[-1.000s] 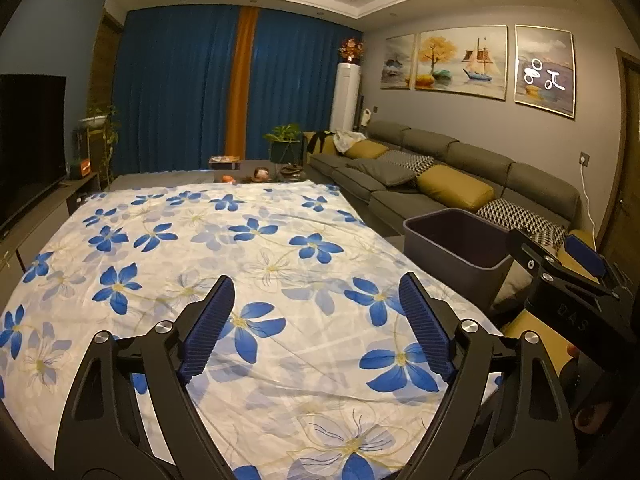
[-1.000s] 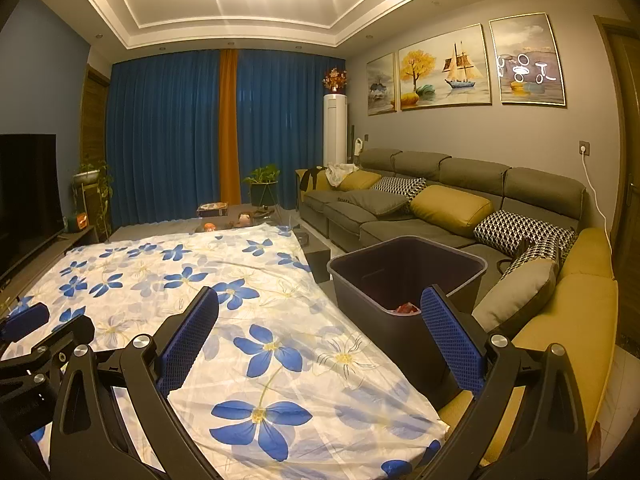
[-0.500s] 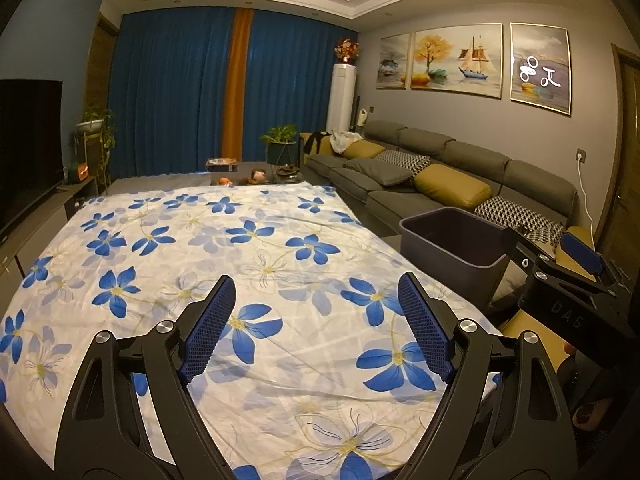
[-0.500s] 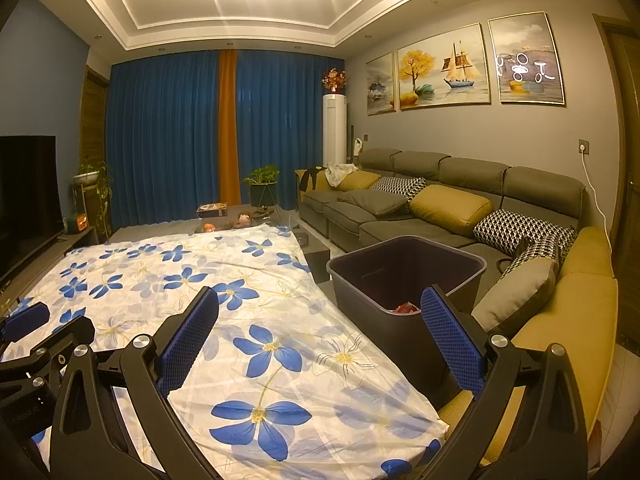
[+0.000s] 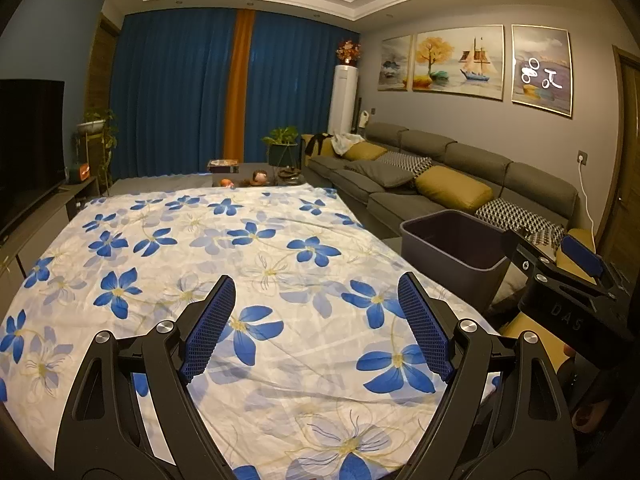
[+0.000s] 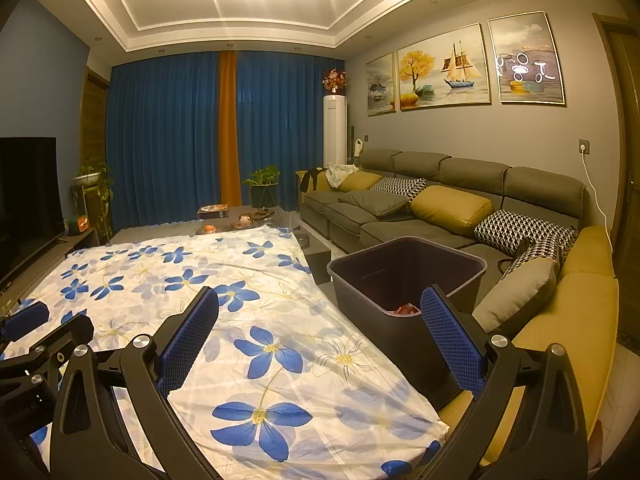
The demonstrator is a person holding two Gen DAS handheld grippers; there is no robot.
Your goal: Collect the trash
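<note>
**Both grippers released above the flowered cloth**

The left hand-held gripper and right hand-held gripper hang with jaws spread wide, nothing between them, over the surface draped in a white cloth with blue flowers. Beside its right edge stands a dark grey plastic bin; a red scrap of trash lies inside.

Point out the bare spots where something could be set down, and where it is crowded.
The floral cloth lies bare from its near edge to the far edge. Crowded: the low table beyond it, which holds small items, and the sofa with its cushions. The bin holds red trash.
</note>
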